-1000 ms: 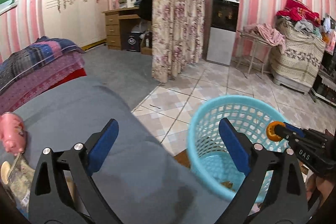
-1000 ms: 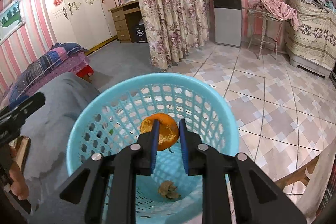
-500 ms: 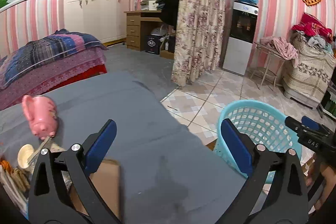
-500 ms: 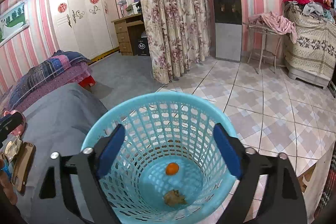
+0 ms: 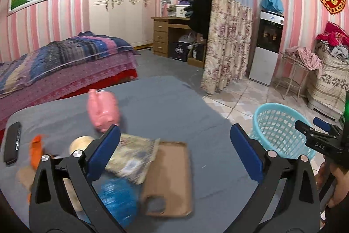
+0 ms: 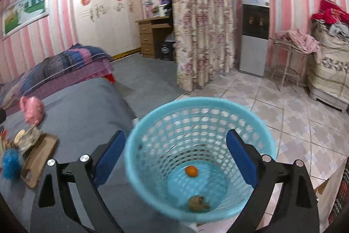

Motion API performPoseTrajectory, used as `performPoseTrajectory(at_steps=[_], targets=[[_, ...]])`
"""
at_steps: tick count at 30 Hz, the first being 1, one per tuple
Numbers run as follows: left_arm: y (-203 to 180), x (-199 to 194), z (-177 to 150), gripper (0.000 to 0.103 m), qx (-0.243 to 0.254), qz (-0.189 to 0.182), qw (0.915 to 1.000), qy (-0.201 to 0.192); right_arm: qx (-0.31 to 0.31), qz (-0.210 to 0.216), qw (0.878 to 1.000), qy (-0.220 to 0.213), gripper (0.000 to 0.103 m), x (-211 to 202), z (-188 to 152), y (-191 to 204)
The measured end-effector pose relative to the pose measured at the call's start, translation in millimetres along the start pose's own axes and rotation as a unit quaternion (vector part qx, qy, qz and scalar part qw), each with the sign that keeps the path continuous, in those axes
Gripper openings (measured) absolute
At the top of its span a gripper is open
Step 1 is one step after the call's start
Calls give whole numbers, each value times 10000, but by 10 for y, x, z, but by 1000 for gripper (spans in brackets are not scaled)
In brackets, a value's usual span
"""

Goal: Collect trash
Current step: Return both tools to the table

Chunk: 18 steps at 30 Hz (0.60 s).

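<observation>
Over the basket (image 6: 152, 123), the right gripper (image 6: 175, 158) is hanging wide open, holding nothing.
The orange bit (image 6: 191, 171) is lying inside. The left gripper (image 5: 174, 152), open and empty too, is pointing at the table (image 5: 170, 106). I think it should be going slowly for the orange scrap (image 5: 36, 151), keeping clear of the phone case (image 5: 170, 174), blue ball (image 5: 117, 195) and pink pig (image 5: 103, 110) behind.

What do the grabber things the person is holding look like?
Both match. The left gripper and the right gripper each have two black frames with triangular cut-outs, silver round bolts on top, and flat blue pads on the inner faces of the fingers. In the left wrist view, the right one's black side carries white letters "DAS". No cables show. Only part of a hand shows.
</observation>
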<state>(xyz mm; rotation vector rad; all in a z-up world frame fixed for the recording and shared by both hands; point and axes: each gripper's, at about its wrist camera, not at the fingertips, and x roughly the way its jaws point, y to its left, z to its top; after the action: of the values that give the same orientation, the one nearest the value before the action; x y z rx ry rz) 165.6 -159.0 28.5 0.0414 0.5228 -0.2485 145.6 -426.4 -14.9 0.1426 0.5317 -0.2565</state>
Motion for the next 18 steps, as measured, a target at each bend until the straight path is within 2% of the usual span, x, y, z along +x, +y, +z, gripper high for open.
performPoseTrajectory(at_steps=[7, 13, 18], targets=[[624, -412, -142, 97, -232, 457, 9987, -3, -538, 312, 9980, -119, 92, -233, -149, 547], [1154, -705, -322, 97, -421, 918, 9949, 18, -662, 654, 9957, 8, 92, -315, -309, 900], [1549, -875, -513, 97, -654, 1162, 9910, 113, -802, 792, 9936, 89, 92, -337, -447, 1164]])
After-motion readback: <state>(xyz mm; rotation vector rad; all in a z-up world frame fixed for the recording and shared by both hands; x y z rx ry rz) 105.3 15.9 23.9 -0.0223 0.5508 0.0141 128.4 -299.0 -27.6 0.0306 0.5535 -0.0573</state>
